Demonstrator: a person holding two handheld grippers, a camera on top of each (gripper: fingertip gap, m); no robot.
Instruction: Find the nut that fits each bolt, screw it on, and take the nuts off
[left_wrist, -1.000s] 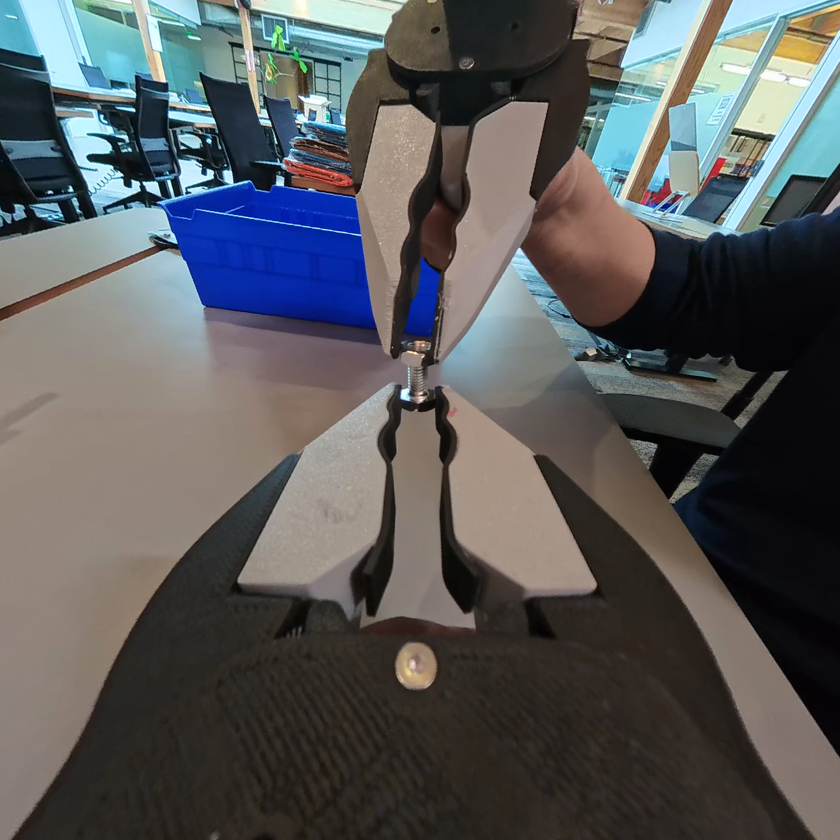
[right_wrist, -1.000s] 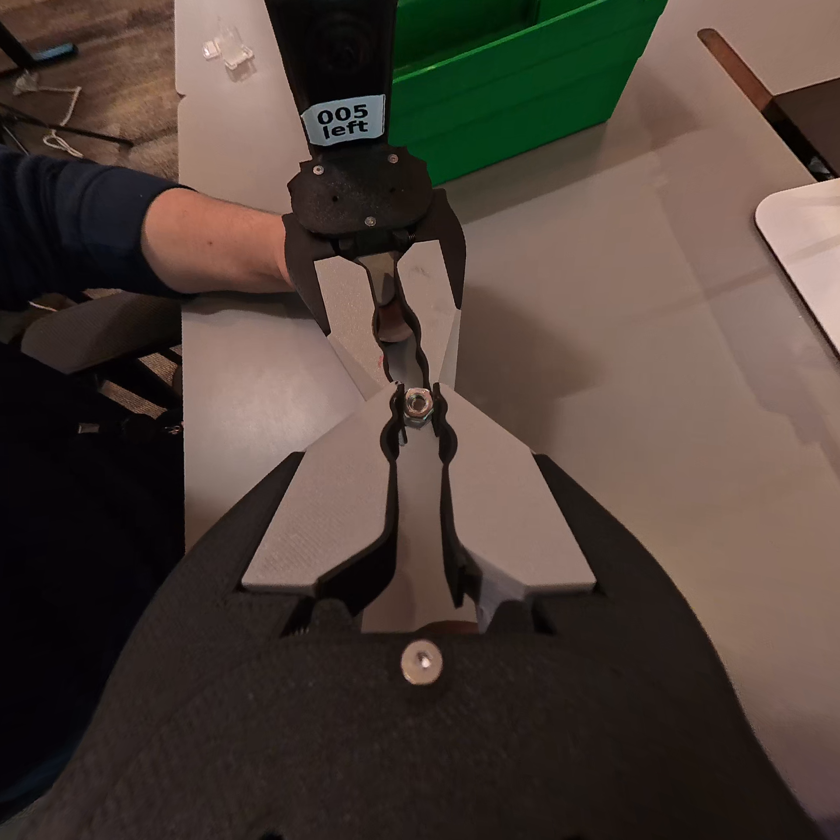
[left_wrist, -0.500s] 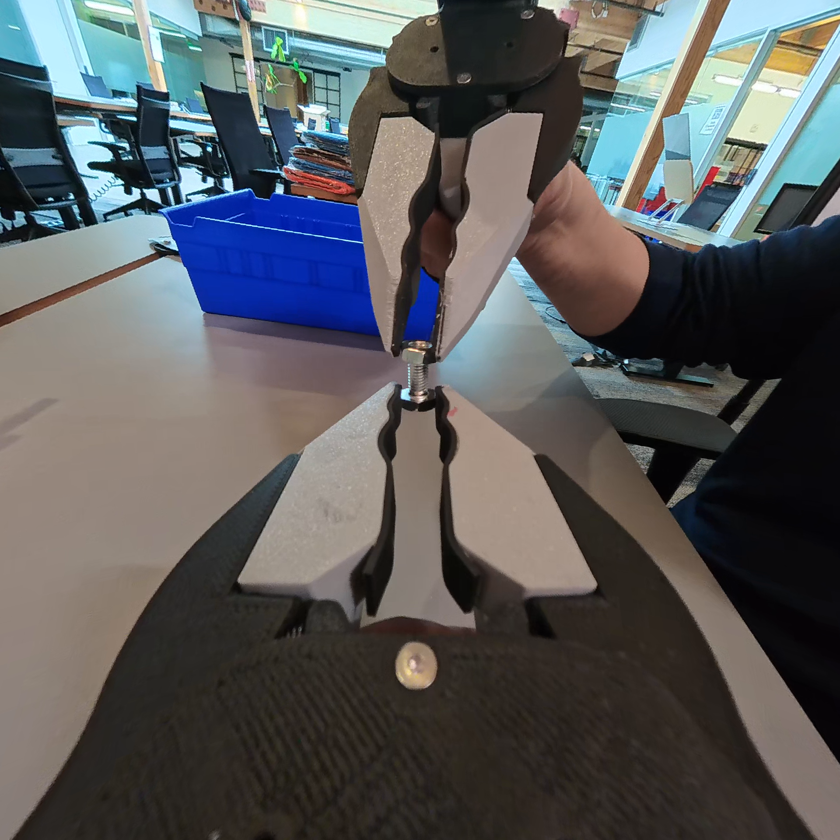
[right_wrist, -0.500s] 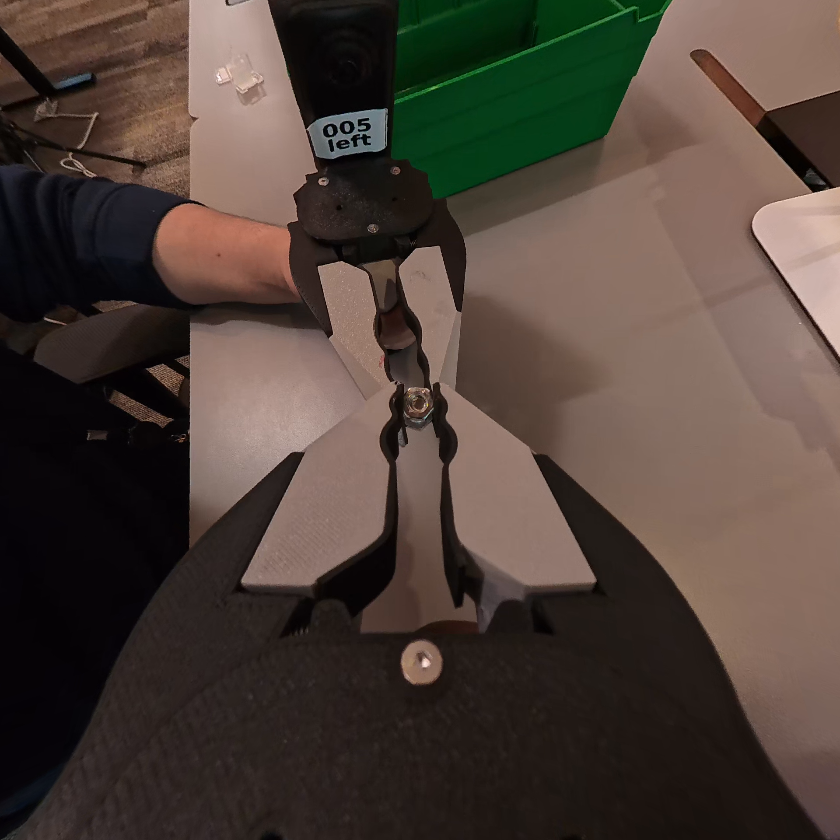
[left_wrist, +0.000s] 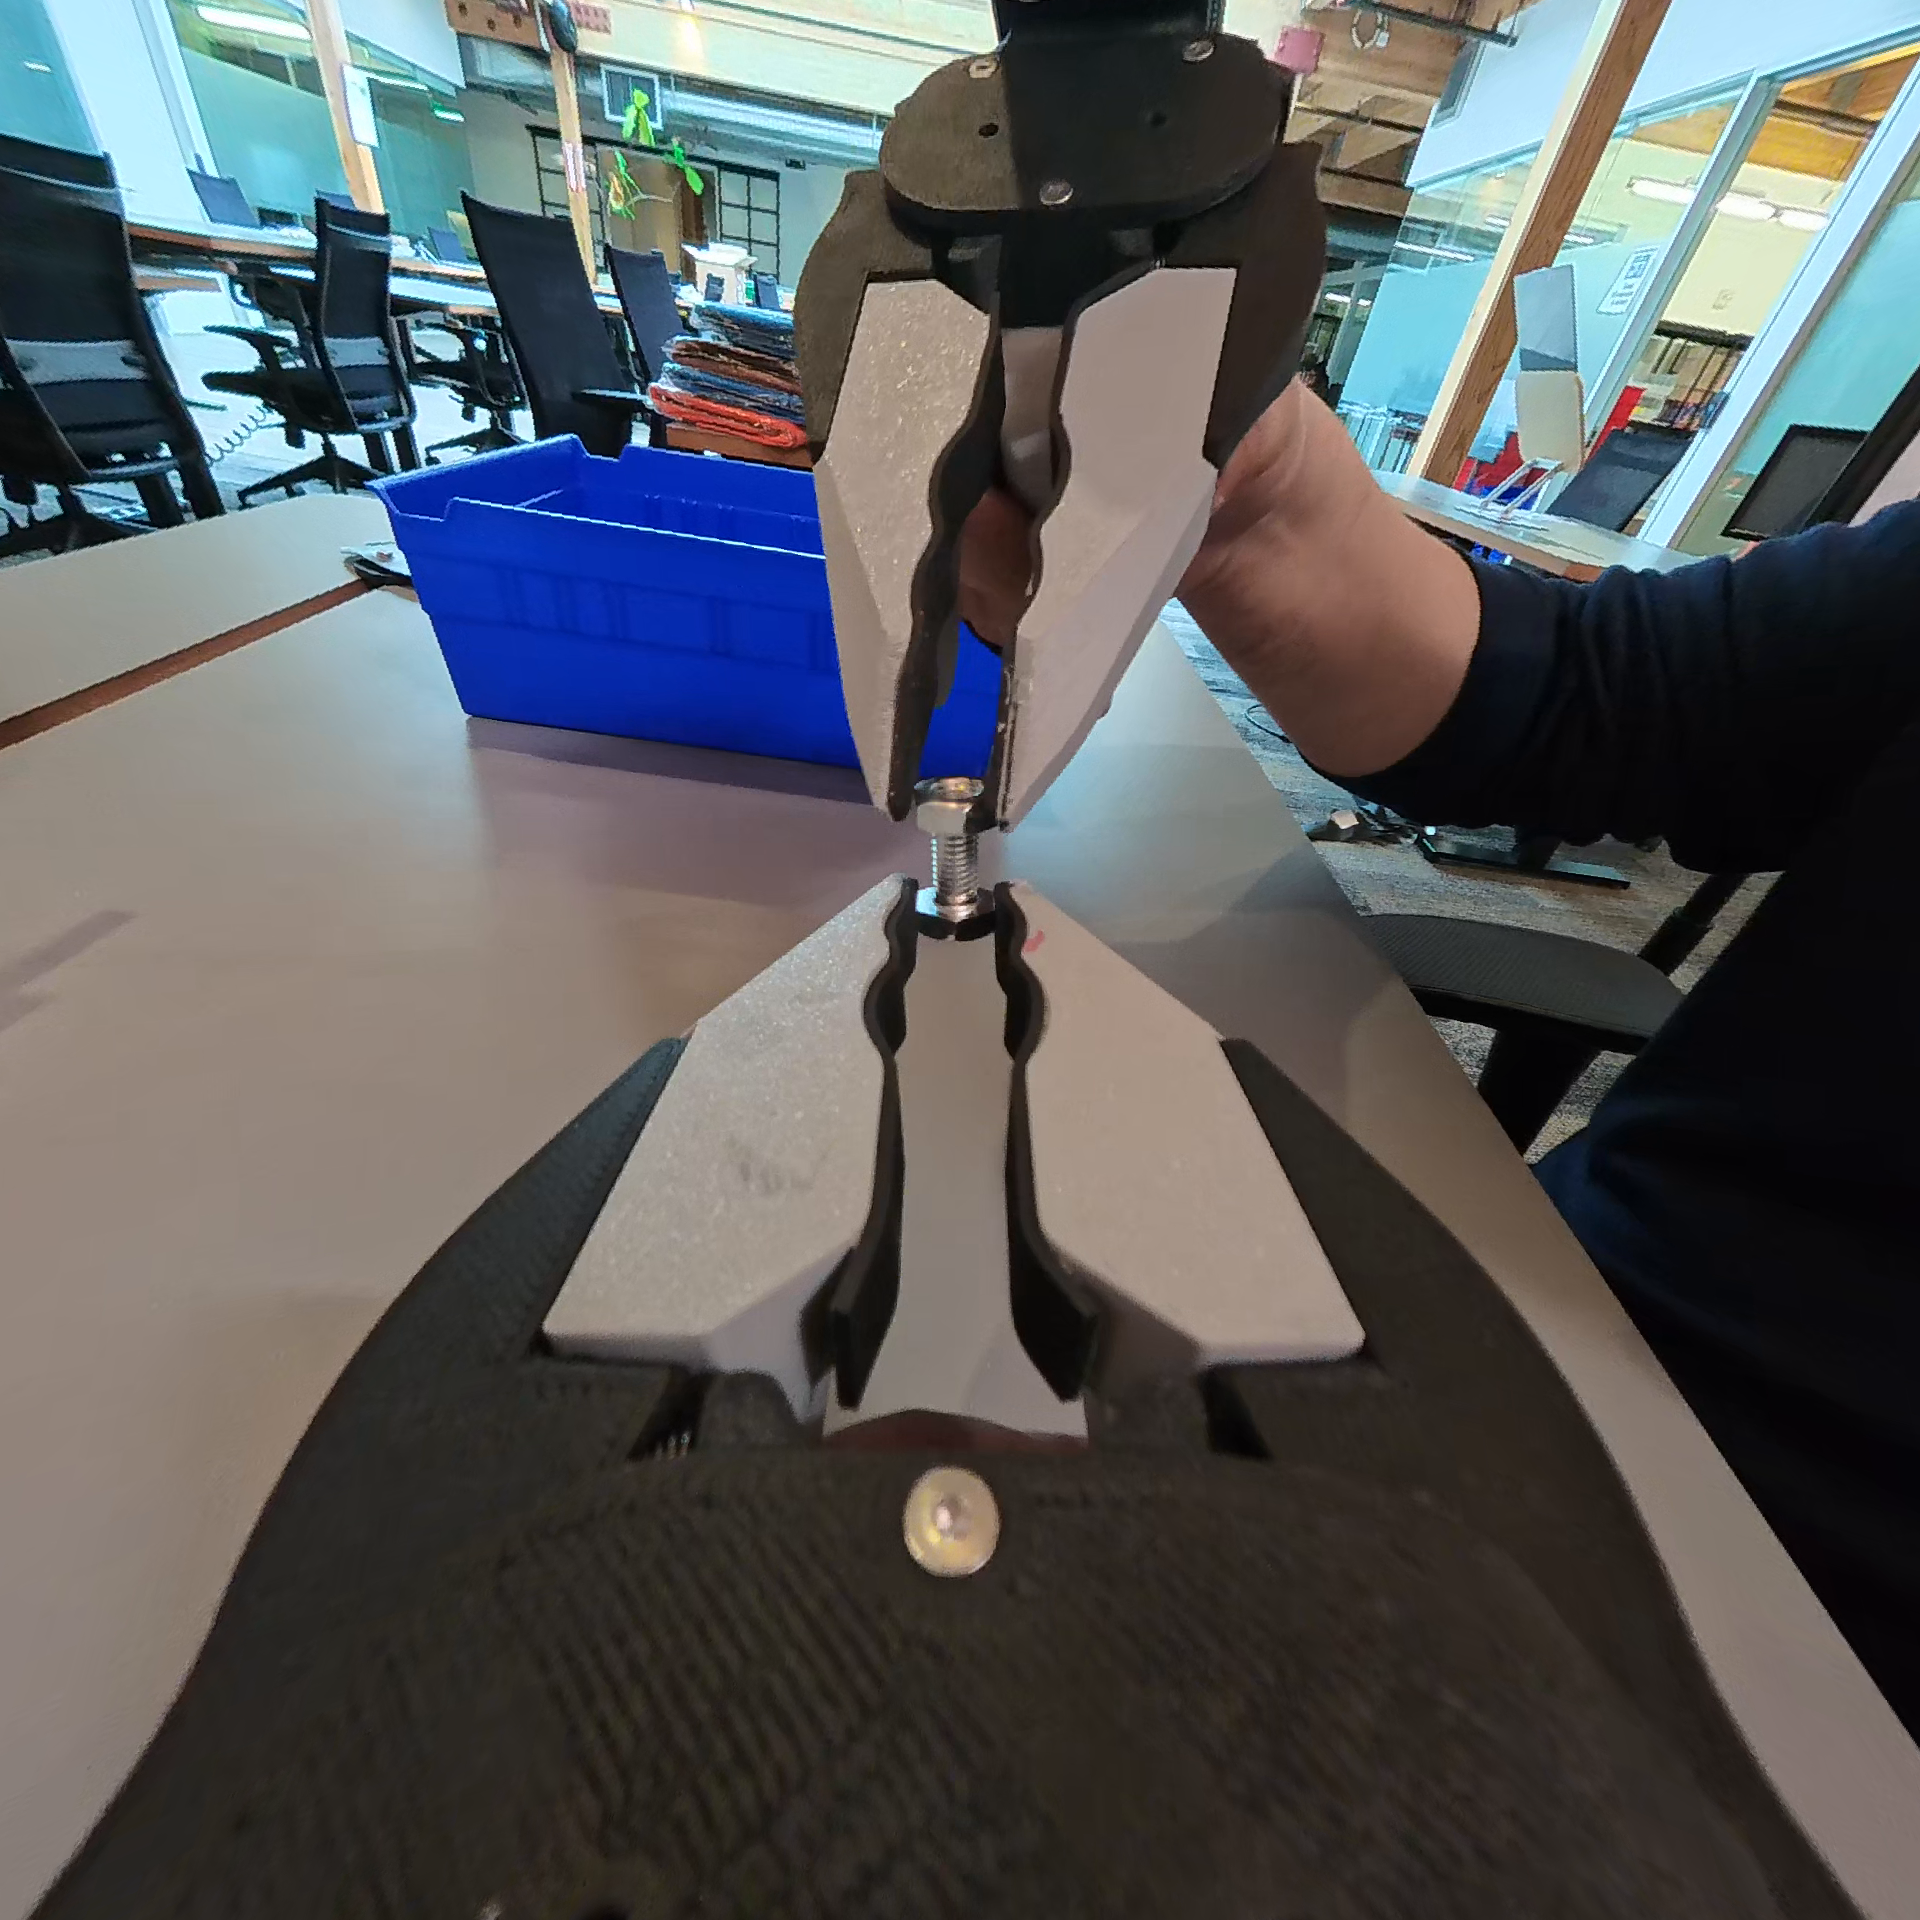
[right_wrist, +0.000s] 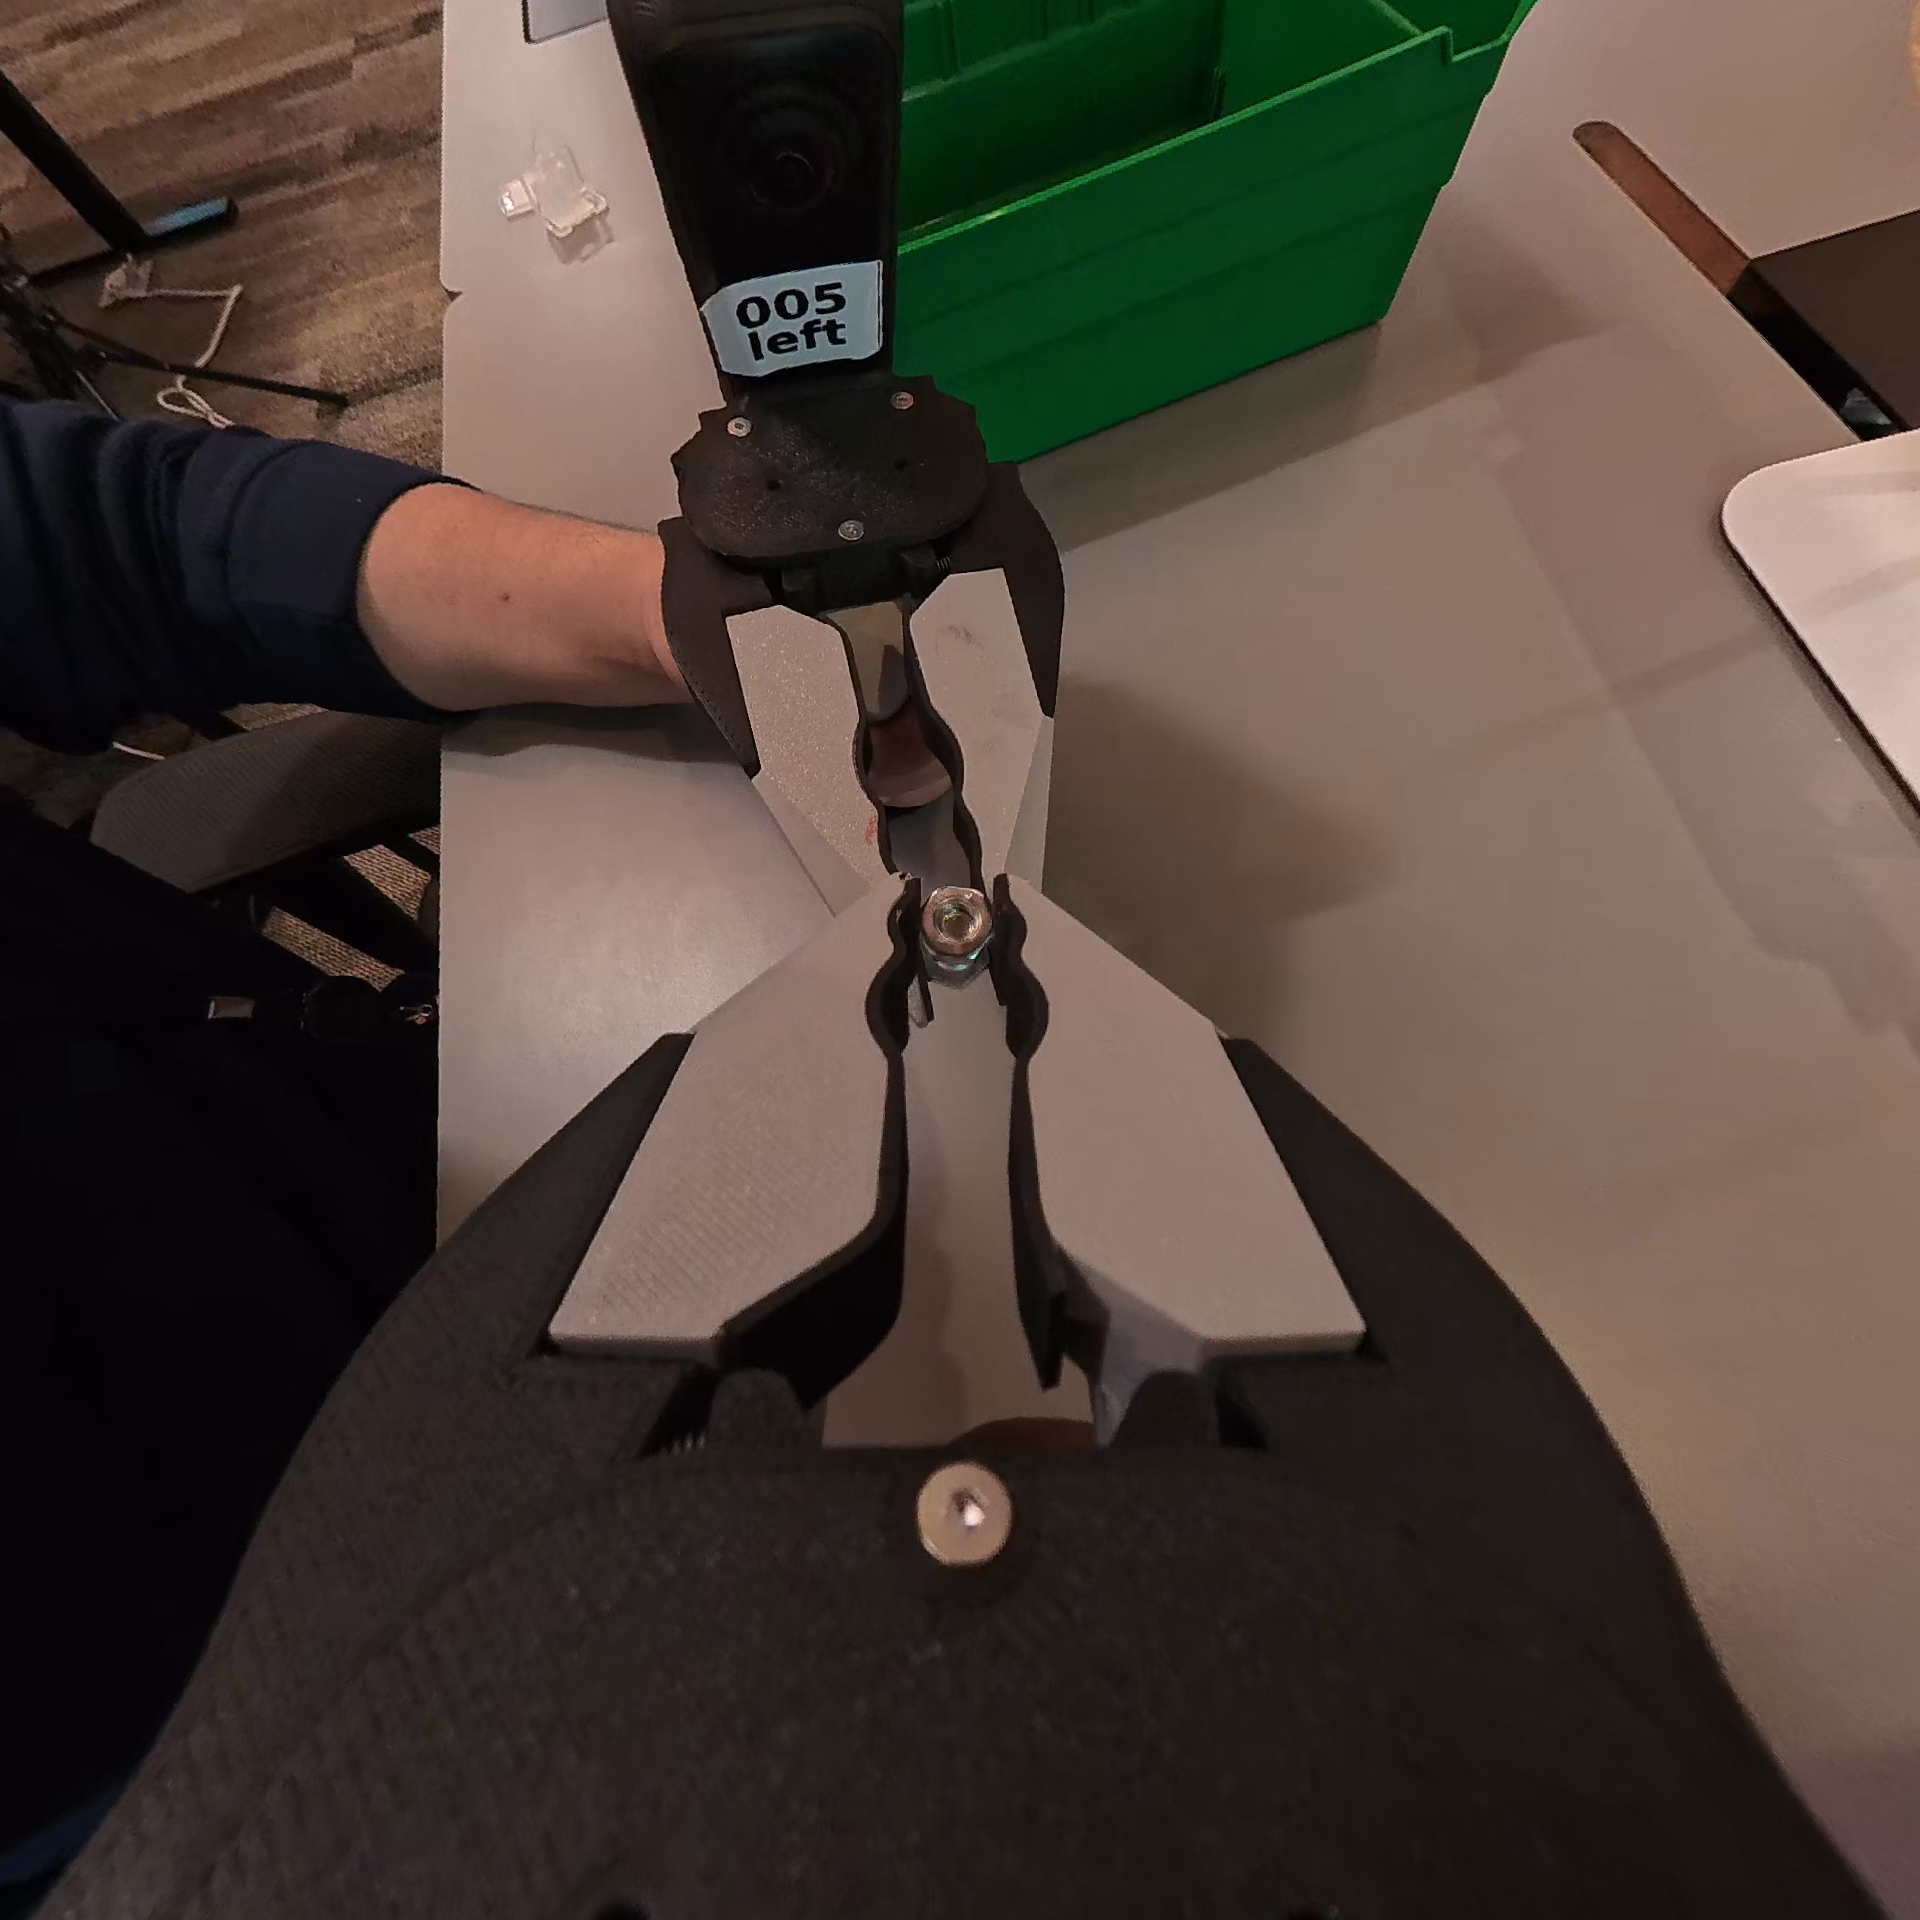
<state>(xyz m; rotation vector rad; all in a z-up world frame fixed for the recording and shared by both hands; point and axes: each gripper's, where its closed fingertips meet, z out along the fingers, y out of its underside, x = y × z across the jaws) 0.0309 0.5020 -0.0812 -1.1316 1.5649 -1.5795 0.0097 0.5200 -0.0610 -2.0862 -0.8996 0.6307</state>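
Fingers (left_wrist: 790, 1039) of your left gripper (left_wrist: 951, 914) are clamping the lower, hex end of the bolt (left_wrist: 951, 857), so its threaded shank is pointing straight away from the camera, clear of the table (left_wrist: 312, 935). Your right gripper (left_wrist: 951, 800) is coming down from above the bolt, its tips pinching the nut (left_wrist: 951, 793) at the bolt's far end. You are holding the two tools nose to nose because that is keeping nut and thread on one axis. The blue bin (left_wrist: 623, 592) is sitting well behind the bolt, out of the way. Your hand (left_wrist: 1299, 582) is gripping the right tool's handle, to the right of the bolt.

Looking along the right gripper (right_wrist: 951, 935), its fingers are squeezing the flats of the nut (right_wrist: 949, 923), whose bore is facing the camera. The left gripper (right_wrist: 935, 878) is meeting it tip to tip from beyond the bolt, and the bolt's shank is hiding behind the nut. The green bin (right_wrist: 1143, 260) is standing farther off behind the bolt. Judging by the bare thread showing between the tools, the nut is sitting only at the bolt's end, so you are probably turning it on or off there; which way, one moment is not telling.
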